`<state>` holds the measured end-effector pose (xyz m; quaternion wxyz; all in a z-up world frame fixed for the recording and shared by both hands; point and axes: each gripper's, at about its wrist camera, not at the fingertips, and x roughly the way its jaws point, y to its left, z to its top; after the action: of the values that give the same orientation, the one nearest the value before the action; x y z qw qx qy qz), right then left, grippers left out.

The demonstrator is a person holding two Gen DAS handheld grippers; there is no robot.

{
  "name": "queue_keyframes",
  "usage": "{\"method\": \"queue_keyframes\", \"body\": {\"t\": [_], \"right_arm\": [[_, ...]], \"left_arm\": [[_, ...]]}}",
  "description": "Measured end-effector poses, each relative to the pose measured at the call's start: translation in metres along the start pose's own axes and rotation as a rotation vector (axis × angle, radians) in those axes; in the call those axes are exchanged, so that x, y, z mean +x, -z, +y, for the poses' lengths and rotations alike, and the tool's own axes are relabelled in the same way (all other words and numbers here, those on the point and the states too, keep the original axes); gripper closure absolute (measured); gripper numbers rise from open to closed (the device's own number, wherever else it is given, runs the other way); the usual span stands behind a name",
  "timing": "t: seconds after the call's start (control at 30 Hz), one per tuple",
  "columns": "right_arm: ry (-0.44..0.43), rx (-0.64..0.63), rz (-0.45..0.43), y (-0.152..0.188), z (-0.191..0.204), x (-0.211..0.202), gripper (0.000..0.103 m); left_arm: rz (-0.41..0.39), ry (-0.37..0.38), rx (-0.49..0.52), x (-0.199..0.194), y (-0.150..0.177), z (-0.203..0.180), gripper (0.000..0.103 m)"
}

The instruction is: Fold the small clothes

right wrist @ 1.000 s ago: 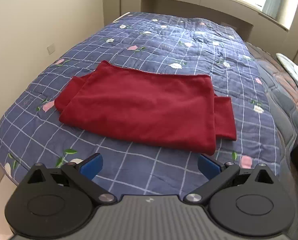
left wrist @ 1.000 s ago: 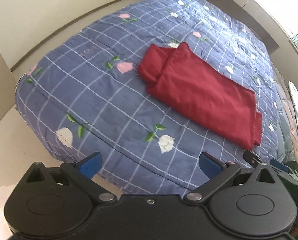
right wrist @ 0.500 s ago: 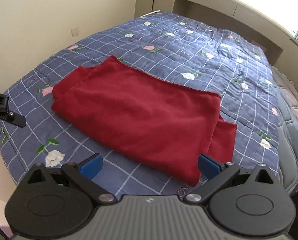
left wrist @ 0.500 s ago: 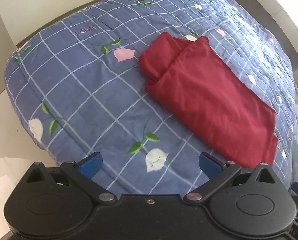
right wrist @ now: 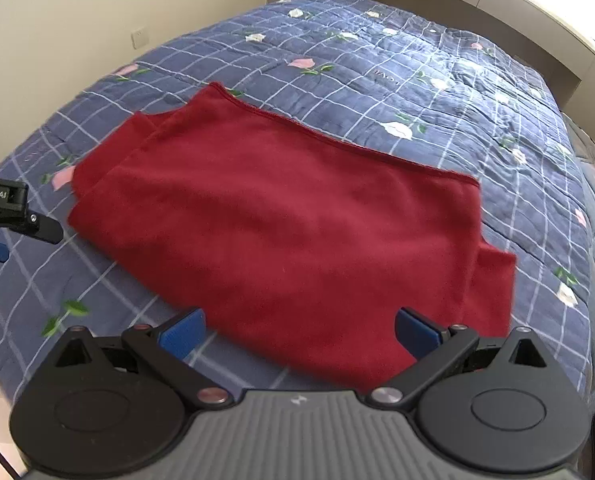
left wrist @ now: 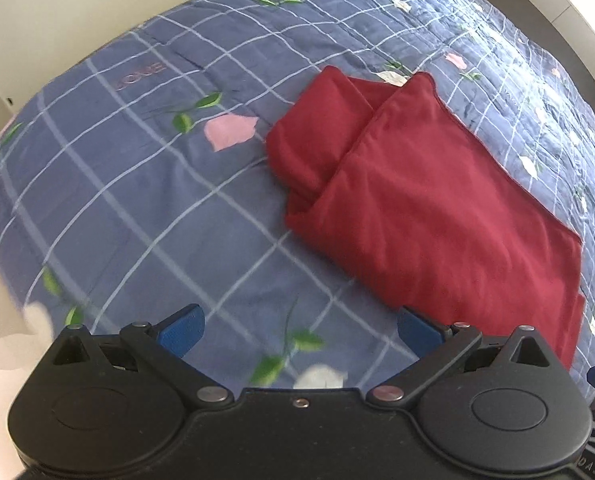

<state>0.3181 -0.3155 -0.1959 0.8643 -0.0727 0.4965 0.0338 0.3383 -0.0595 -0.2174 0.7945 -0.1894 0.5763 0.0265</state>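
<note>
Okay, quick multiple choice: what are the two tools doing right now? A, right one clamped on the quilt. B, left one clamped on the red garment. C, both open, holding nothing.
C: the left tool and right tool both gape empty short of the red garment.

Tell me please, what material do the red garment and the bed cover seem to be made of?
Red garment: probably a soft fleece or brushed knit; its surface is matte and slightly fuzzy, with rounded, thick folds.
Bed cover: probably quilted, padded cotton-like fabric; stitched grid lines puff it into squares, with a flower pattern.
</note>
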Motion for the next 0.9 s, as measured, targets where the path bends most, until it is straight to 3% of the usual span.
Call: {"method": "queue_keyframes", "body": {"t": [0.23,0.4,0.63,0.9], "right_arm": [[0.105,-0.063,0.001,-0.035,0.025,0.049,0.000],[0.134,-0.037,0.005,-0.051,0.032,0.073,0.000],[0.136,-0.031,0.133,-0.042,0.036,0.108,0.000],[0.127,0.012,0.141,-0.037,0.034,0.113,0.000]], "left_arm": [[0.014,0.002,0.035,0.053,-0.052,0.006,0.001],[0.025,0.020,0.142,0.078,-0.073,-0.001,0.001],[0.081,0.065,0.185,0.104,-0.088,-0.003,0.001],[0.103,0.092,0.147,0.102,-0.092,-0.001,0.002]]}}
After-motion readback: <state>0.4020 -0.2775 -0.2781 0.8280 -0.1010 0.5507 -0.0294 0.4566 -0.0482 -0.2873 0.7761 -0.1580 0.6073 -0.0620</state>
